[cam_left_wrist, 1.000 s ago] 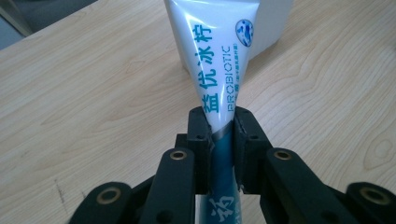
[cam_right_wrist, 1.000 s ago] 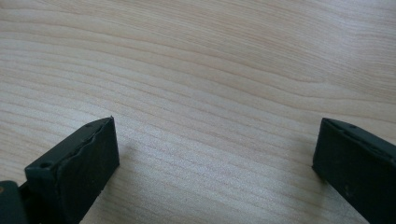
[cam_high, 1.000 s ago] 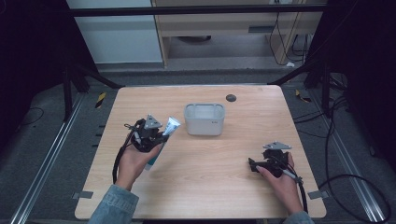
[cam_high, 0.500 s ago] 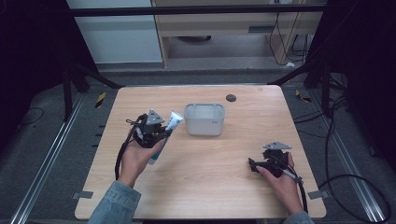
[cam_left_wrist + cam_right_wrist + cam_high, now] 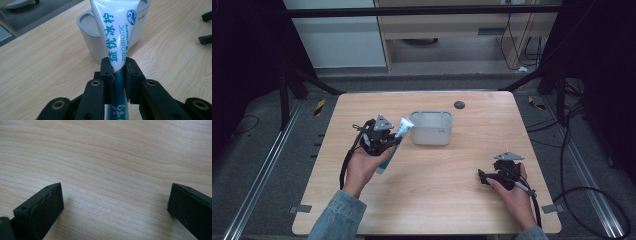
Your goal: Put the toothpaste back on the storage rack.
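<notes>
Dark workshop floor with cables and black frame legs all around, and in the middle sat a pale wood-grain tabletop (image 5: 437, 210) with barely anything on it. Near the far edge, about centre, stood a small light-grey plastic bin with rounded corners (image 5: 432, 128), and a little dark round disc (image 5: 458, 105) sat beyond it, closer to the far edge.

The left tool (image 5: 119, 65) was clamped tight on a white-and-teal toothpaste tube with blue Chinese lettering and "PROBIOTIC" on it (image 5: 117, 37), gripping it around the middle, where the white print meets the teal band. The tube was in the air, tilted, with its top end pointing at the bin and sitting just beside the bin's left wall. The right tool (image 5: 113, 202) was resting low near the right edge of the tabletop, jaws spread wide with nothing between them, just bare wood.

My take on doing this bit well: the tube looked headed for the bin, so I'd have kept the squeeze steady (soft tube, easy to slip or kink), lifted until the lower end cleared the rim, centred it over the opening, then tipped it more upright before letting go. Releasing early would probably bounce it off the wall.

Compared with a second earlier, the left hand had carried the tube a bit higher and nearer the bin, same grip. The right hand hadn't budged at all.
</notes>
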Available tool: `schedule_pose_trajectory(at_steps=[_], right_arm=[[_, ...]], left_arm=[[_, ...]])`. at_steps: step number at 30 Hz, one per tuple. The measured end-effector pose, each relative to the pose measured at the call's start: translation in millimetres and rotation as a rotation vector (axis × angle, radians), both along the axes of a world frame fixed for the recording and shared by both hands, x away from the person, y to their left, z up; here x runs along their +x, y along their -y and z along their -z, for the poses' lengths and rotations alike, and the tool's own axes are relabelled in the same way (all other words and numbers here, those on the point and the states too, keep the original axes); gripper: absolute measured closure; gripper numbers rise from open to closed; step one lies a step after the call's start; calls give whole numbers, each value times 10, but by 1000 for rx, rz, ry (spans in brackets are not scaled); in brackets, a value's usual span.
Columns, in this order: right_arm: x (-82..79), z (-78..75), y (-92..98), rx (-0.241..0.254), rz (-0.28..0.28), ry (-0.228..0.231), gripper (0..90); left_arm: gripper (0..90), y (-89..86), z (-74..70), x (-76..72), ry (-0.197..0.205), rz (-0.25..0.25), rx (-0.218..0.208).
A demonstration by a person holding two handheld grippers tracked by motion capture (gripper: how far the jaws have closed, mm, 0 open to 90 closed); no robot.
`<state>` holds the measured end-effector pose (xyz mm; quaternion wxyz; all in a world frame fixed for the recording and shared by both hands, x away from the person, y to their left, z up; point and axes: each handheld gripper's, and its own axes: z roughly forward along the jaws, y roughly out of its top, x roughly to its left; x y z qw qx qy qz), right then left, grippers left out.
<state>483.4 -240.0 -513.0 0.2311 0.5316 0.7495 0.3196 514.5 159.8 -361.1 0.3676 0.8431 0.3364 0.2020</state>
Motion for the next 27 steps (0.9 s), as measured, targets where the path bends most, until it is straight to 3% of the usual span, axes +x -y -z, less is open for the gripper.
schedule_pose_trajectory(at_steps=[27], right_arm=[[0, -1, 0, -1, 0, -1, 6]], left_arm=[[785, 265, -329, 190, 27, 30, -8]])
